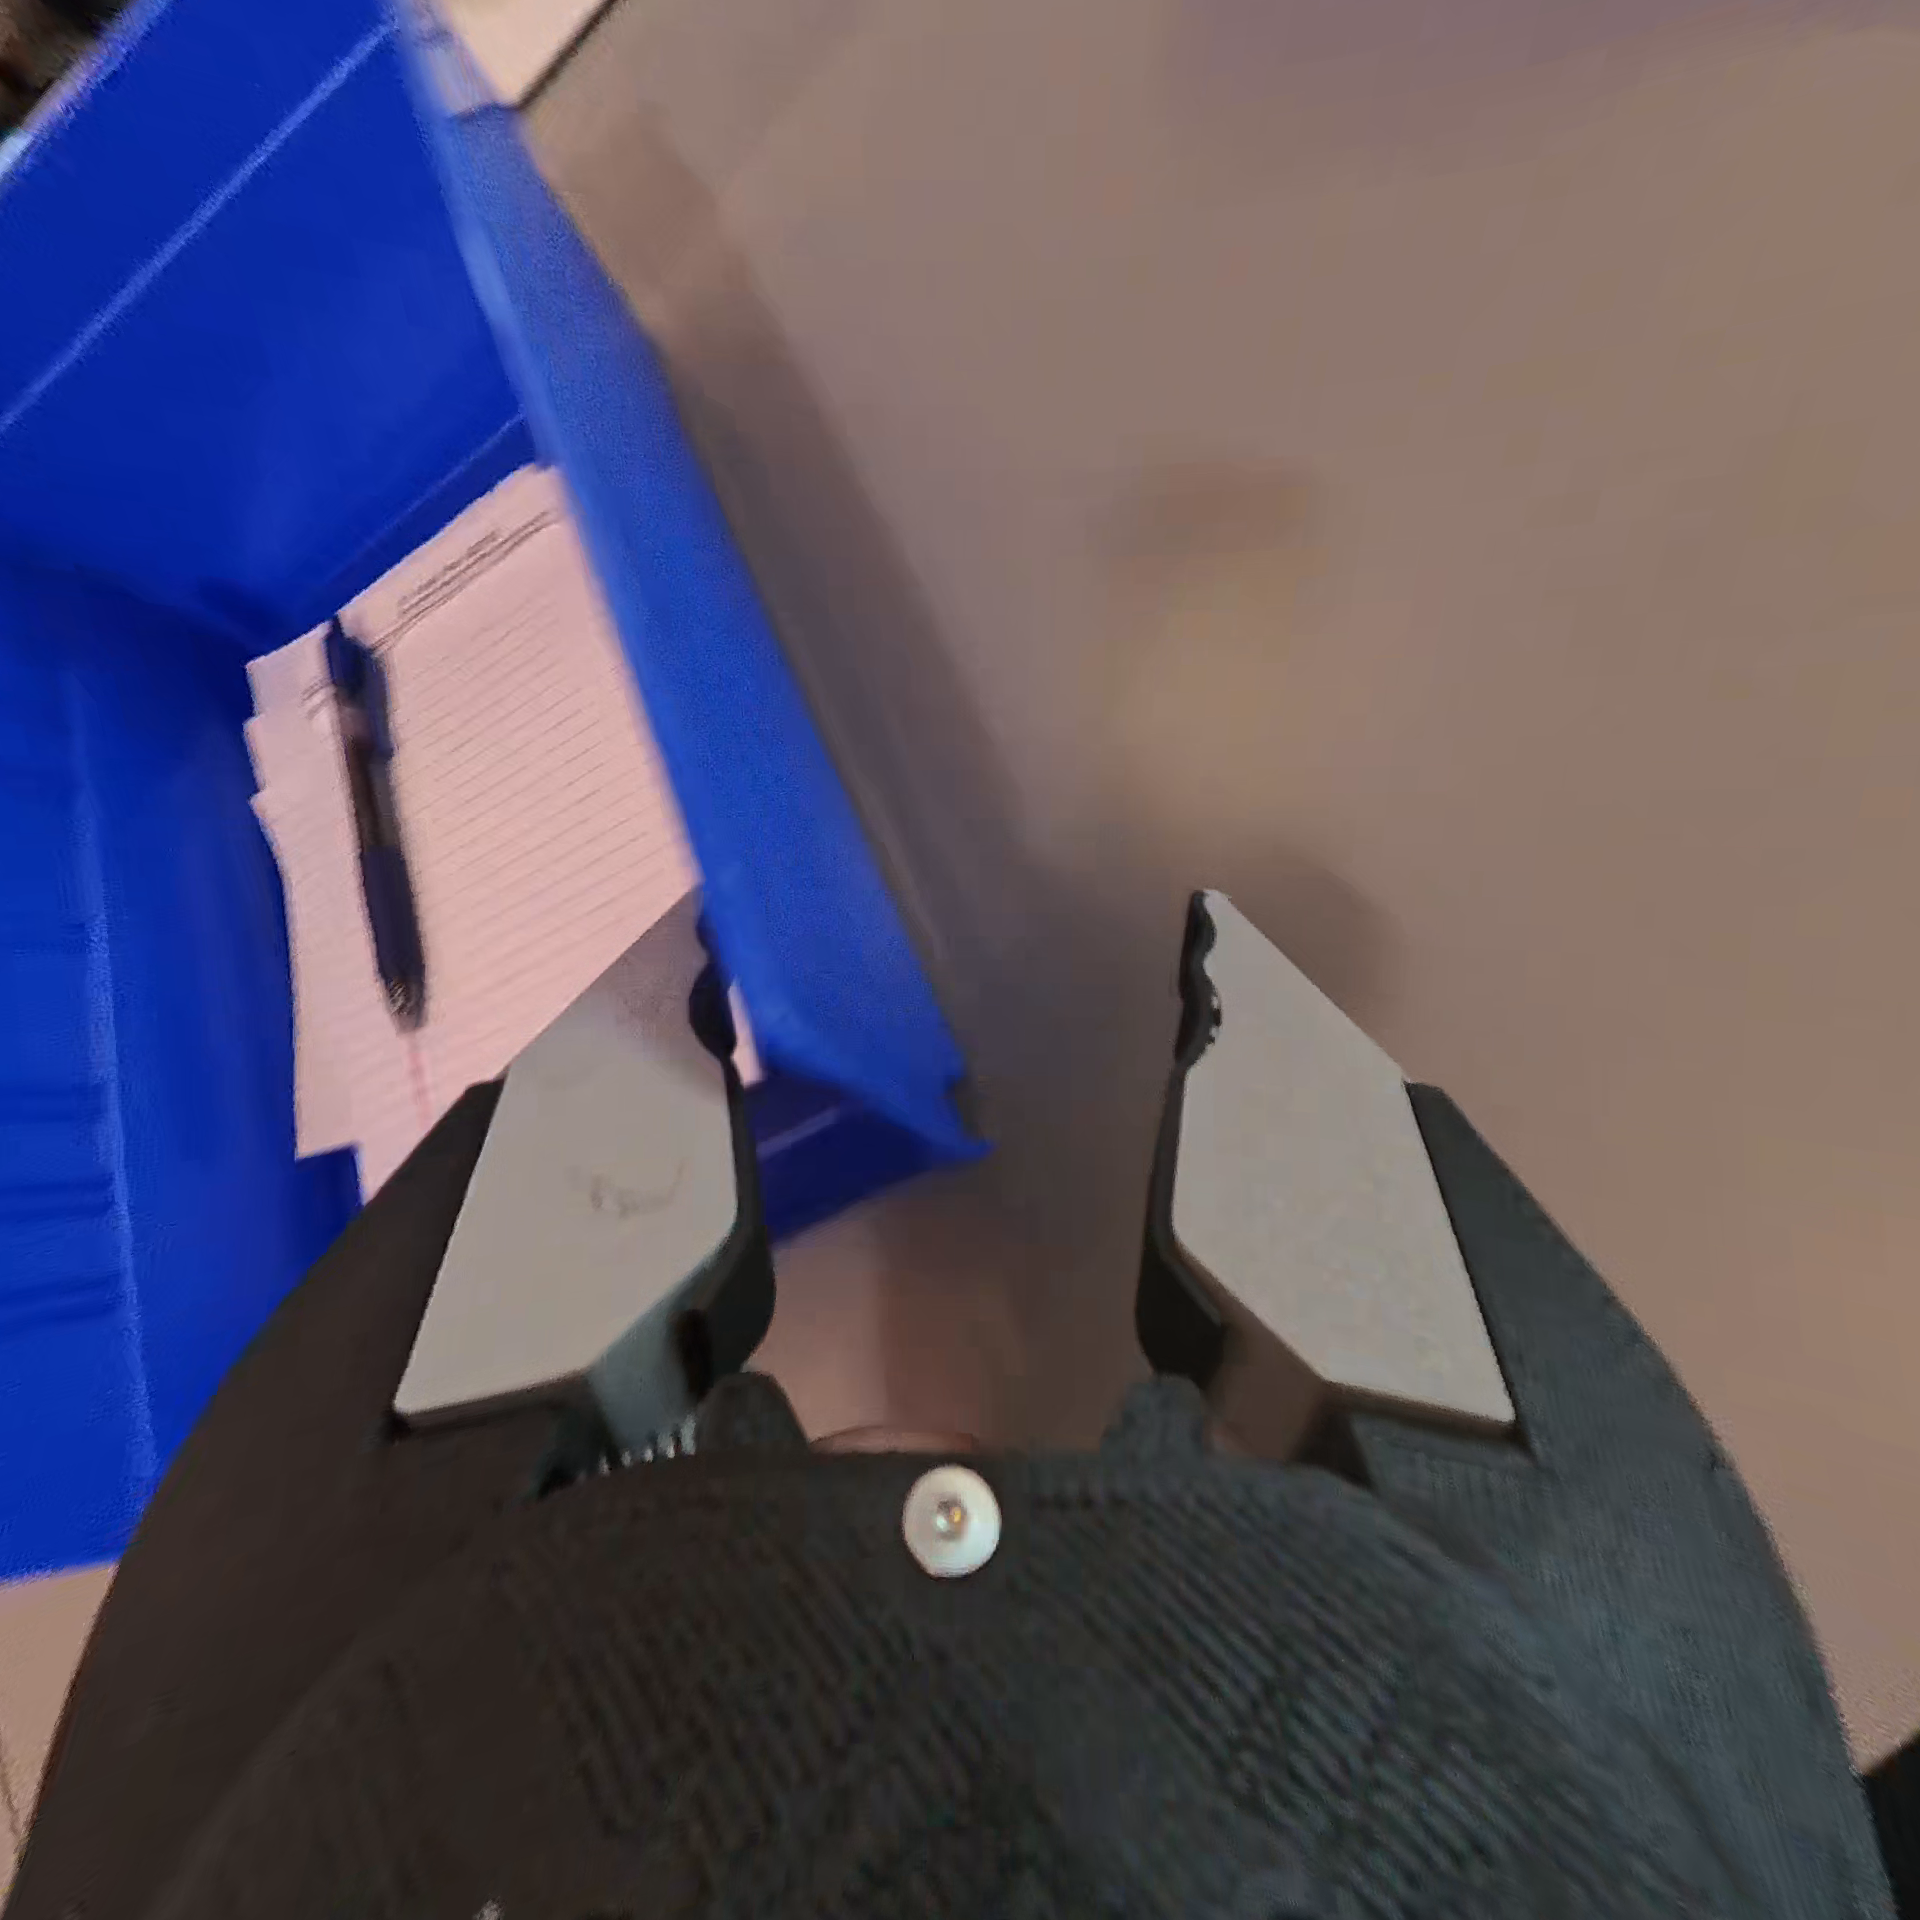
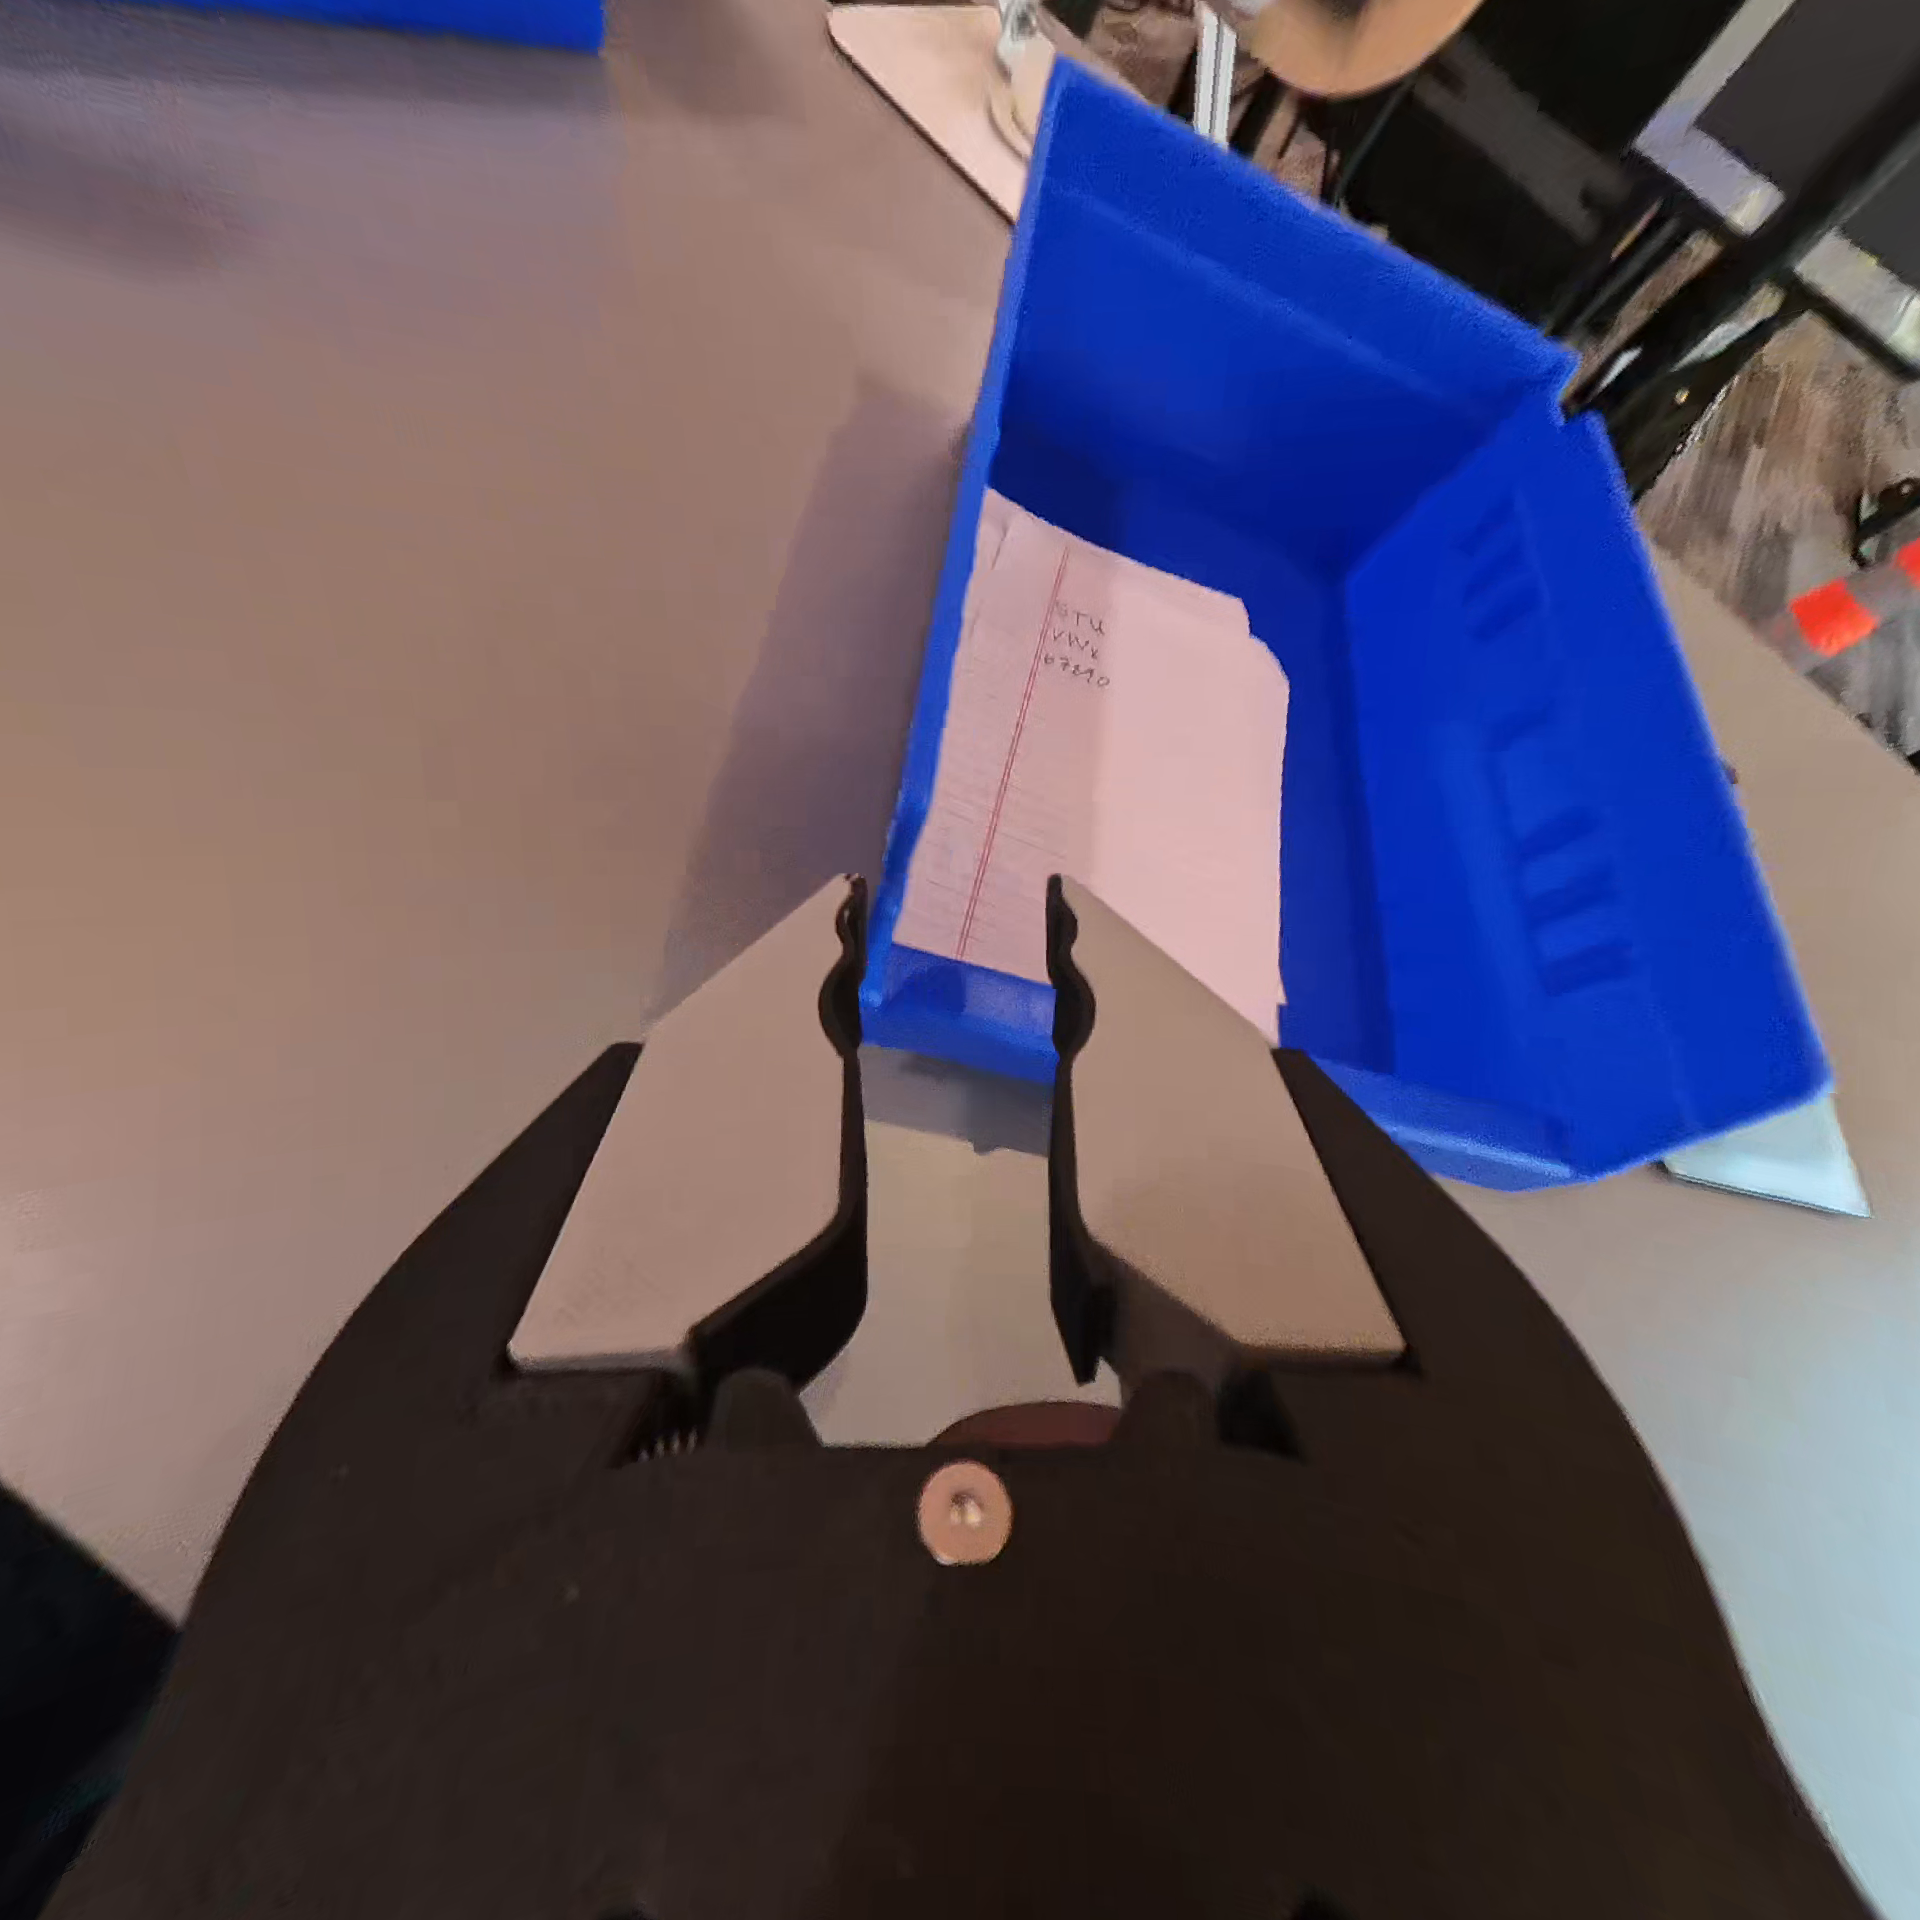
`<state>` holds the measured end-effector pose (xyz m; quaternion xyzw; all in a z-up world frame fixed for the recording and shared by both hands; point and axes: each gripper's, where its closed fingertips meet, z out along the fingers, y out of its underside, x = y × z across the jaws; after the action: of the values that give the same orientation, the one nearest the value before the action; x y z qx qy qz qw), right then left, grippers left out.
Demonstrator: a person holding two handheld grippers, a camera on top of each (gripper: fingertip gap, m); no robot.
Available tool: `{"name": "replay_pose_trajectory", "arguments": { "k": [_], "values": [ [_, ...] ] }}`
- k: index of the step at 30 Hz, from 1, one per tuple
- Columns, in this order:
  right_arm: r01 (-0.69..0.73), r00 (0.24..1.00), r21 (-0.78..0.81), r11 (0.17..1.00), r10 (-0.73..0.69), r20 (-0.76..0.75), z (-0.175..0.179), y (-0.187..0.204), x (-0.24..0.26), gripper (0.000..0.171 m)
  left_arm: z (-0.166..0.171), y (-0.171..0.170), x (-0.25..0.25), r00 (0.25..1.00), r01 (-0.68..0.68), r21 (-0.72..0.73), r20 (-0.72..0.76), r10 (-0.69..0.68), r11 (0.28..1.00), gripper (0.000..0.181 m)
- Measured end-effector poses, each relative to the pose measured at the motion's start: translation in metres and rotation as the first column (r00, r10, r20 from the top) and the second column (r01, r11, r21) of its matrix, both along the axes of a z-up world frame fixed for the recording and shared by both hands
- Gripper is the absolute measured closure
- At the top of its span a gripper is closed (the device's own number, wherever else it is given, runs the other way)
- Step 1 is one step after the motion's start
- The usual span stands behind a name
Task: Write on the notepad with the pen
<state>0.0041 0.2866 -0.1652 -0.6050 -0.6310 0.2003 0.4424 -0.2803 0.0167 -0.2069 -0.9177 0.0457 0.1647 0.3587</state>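
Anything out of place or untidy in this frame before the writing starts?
Yes: the lined sheets inside the blue bin are fanned out unevenly, edges stepped, with the pen lying across them. Both grippers are open and empty.

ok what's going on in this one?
A person holds two handheld grippers over a table. Neither holds anything. The left gripper is open beside a blue bin where a pen lies on lined paper. The right gripper is open at another blue bin's near corner, with lined sheets inside. No writing under way.
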Motion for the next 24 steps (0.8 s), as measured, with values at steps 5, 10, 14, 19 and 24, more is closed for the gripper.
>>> {"name": "replay_pose_trajectory", "arguments": {
  "k": [5,10,14,19,24],
  "values": [
    [-0.043,0.998,-0.044,0.998,0.045,0.054,-0.030,-0.011,-0.034,0.142,-0.009,0.030,0.006,0.998,0.005,-0.034,-0.054,-0.007,0.999,0.085],
    [-0.014,1.000,-0.006,1.000,0.014,-0.010,-0.017,-0.021,-0.083,0.147,-0.008,0.058,0.034,0.998,0.055,0.018,0.036,-0.056,0.998,0.069],
    [-0.032,0.990,-0.061,0.998,0.024,-0.139,0.017,-0.034,-0.107,0.141,0.001,0.060,0.038,0.998,0.016,0.071,0.061,-0.021,0.997,0.072],
    [-0.111,0.950,-0.050,0.993,0.092,-0.299,0.070,-0.067,-0.115,0.135,0.057,0.032,0.042,0.992,0.018,0.268,0.114,-0.050,0.963,0.084],
    [-0.284,0.913,-0.069,0.956,0.248,-0.323,0.074,-0.120,-0.157,0.126,0.090,-0.001,-0.027,0.982,-0.187,0.272,0.036,0.184,0.944,0.083]
  ]
}}
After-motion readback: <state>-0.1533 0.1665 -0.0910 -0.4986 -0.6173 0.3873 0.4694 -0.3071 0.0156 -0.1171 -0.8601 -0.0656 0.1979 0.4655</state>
